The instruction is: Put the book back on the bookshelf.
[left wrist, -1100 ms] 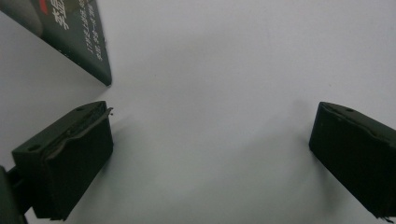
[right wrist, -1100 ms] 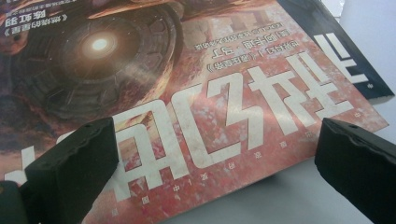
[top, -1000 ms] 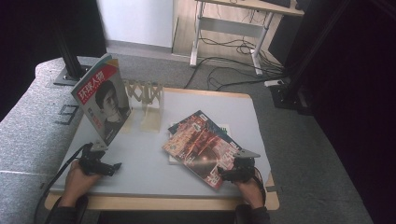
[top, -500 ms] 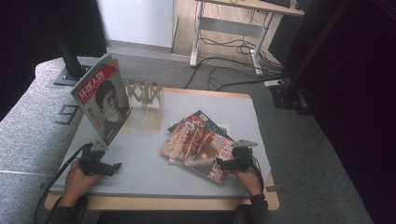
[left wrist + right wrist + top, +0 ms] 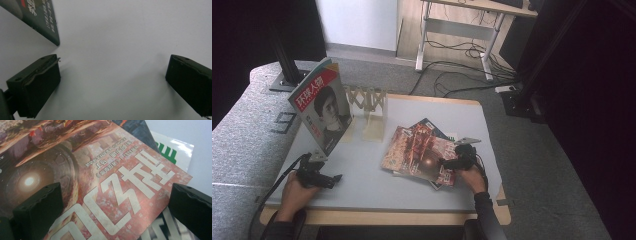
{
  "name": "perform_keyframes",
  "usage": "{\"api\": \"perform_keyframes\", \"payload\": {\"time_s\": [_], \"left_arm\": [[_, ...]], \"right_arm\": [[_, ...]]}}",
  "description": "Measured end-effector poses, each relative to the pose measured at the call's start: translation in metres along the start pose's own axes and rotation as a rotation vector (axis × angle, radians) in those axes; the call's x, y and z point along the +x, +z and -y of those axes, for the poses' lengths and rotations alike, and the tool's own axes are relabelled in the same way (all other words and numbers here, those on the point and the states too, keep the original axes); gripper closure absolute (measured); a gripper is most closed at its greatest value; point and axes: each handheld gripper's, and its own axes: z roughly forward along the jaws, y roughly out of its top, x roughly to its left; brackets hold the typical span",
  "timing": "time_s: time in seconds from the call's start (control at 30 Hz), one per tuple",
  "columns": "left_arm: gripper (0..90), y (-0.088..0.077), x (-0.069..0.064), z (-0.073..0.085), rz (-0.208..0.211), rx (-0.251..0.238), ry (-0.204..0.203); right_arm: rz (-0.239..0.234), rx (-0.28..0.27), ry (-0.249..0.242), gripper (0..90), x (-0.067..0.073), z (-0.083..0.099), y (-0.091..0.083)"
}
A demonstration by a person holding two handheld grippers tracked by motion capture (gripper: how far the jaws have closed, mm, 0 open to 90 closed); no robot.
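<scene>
The red magazine (image 5: 419,156) serves as the landmark: it lies flat on top of a small stack on the right half of the pale worktop (image 5: 362,182). Nearest the person, the right gripper (image 5: 451,163) sits over the magazine's near right corner, held by the right hand (image 5: 472,177). In the right gripper view its two black jaws stand wide apart, one at each side of the cover's large white characters, with nothing clamped between them; whether they touch the paper cannot be told. Under the red magazine's corner, a dark magazine (image 5: 135,128) and a white sheet with green print (image 5: 175,151) stick out.

Well to the left of the red magazine, at the near left edge of the worktop, the left hand (image 5: 294,190) holds the left gripper (image 5: 329,180) low over bare surface. Its jaws are likewise spread wide and hold nothing.

Farther back and left of the red magazine, a portrait magazine (image 5: 322,112) stands tilted upright; its lower corner shows in the left gripper view, just beyond the jaws. Beside it, directly behind the red magazine's left end, stands a light wooden rack (image 5: 369,107).
</scene>
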Motion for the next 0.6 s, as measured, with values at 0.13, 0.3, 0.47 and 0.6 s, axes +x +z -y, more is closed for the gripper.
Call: {"api": "perform_keyframes", "payload": {"time_s": [0.13, 0.3, 0.47, 0.6], "left_arm": [[0.0, 0.000, 0.000, 0.000, 0.000, 0.000, 0.000], [0.0, 0.000, 0.000, 0.000, 0.000, 0.000, 0.000], [0.0, 0.000, 0.000, 0.000, 0.000, 0.000, 0.000], [0.0, 0.000, 0.000, 0.000, 0.000, 0.000, 0.000]], "right_arm": [[-0.002, 0.004, -0.002, 0.0, 0.000, -0.002, 0.001], [-0.027, 0.001, -0.011, 0.0, 0.007, 0.006, -0.007], [-0.032, 0.004, -0.055, 0.0, 0.021, 0.020, -0.021], [-0.046, -0.013, -0.055, 0.0, 0.032, 0.033, -0.030]]}}
